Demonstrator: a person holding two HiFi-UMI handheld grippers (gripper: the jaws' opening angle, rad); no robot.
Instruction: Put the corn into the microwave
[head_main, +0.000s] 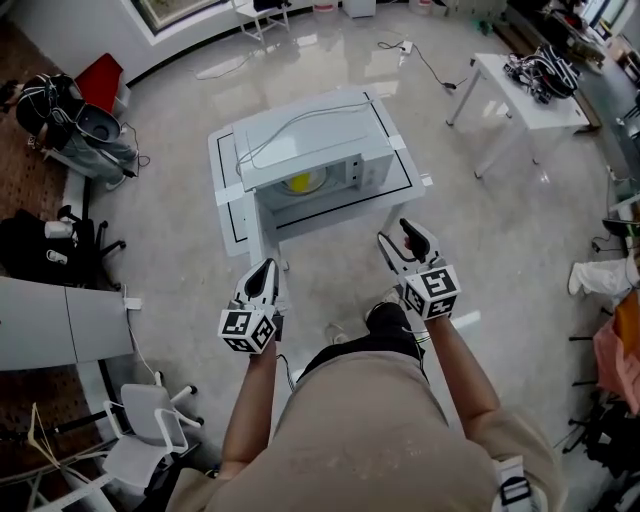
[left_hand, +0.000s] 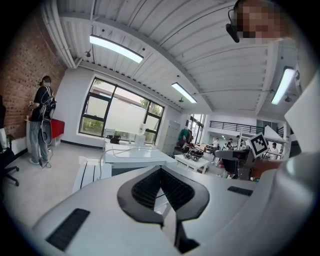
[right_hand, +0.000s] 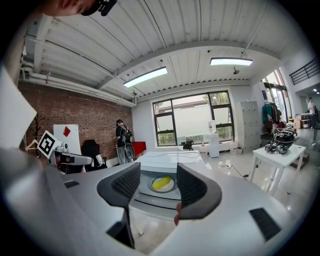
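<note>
Since the corn (head_main: 300, 183) already lay inside the open microwave (head_main: 330, 130), the empty left gripper (head_main: 264, 272), jaws together, and the empty right gripper (head_main: 398, 236), jaws apart, probably needed only to close it gently.

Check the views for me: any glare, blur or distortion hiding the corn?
Head view: even light, corn sharp inside the microwave. Right gripper view: fisheye bend, dark corners, corn clear between the right gripper's open jaws. Left gripper view: same bend, bright window, no corn in sight.
</note>
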